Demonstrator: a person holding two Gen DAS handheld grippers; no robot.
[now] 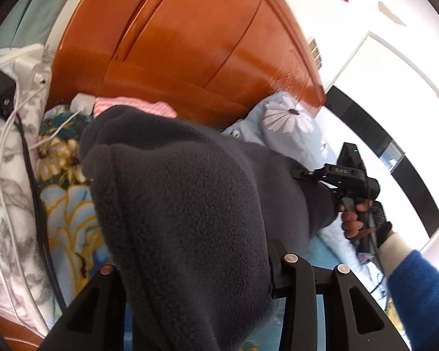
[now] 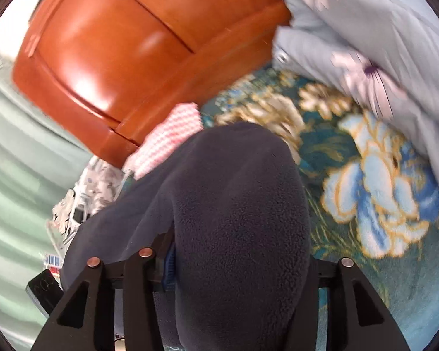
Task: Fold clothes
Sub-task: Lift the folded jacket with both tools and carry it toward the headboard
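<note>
Dark grey fleece (image 1: 184,219) fills the lower middle of the left wrist frame, bunched thick between the fingers of the left tongs (image 1: 196,286), which are clamped on a fold of it. In the right wrist view the same fleece garment (image 2: 237,228) bulges up from the right tongs (image 2: 219,275), likewise gripped shut on the cloth. So one garment hangs lifted between two pairs of tongs, above the bed and not lying flat on it.

By its look the fleece is soft, thick and limp, light enough to lift yet bulky; it will sag and roll rather than crease sharply, and its nap should keep it from slipping. Edges, a hem or shoulder seams would likely be the best holds, though none can be made out here.

Beyond it, at the right of the left wrist frame, the person's right hand (image 1: 357,219) grips the other tool's handle. Under the garment lies one teal floral blanket (image 2: 365,193). Further off sit one pink-and-white checked cloth (image 2: 169,140), one pale blue daisy-print quilt (image 1: 286,117), white cables (image 1: 3,158) at left, and the orange wooden headboard (image 1: 190,38) at the top.
</note>
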